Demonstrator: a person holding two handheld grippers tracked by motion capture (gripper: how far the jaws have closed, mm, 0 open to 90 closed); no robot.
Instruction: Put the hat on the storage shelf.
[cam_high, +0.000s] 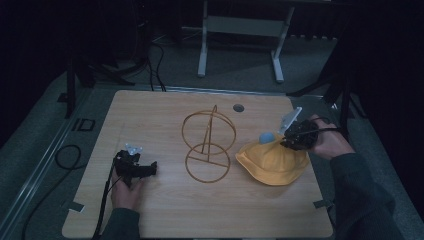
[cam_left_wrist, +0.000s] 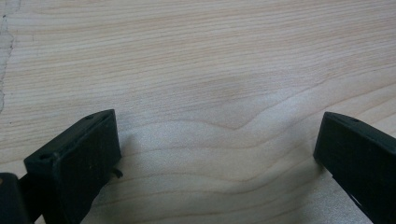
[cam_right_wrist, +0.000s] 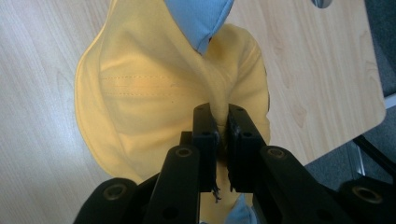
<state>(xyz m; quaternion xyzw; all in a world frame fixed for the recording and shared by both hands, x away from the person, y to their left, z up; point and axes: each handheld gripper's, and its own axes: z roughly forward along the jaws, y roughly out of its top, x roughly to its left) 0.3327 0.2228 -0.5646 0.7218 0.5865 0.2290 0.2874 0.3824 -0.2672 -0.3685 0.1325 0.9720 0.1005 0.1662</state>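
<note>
Two grippers work over the pale wooden counter (cam_high: 165, 215). Clenched on a pinched fold of the soft yellow fabric hat with blue lining (cam_right_wrist: 154, 88), the right gripper (cam_right_wrist: 223, 126) holds it near the counter's right edge, beside the gold wire stand (cam_high: 208, 145). Well apart, the left gripper (cam_left_wrist: 219, 154) rests released, nothing between its jaws.

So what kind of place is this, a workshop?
More likely a recording studio or lab: one wooden table ringed by dark curtains, cables on the floor, and a person working a yellow hat with handheld grippers beside a wire stand.
</note>
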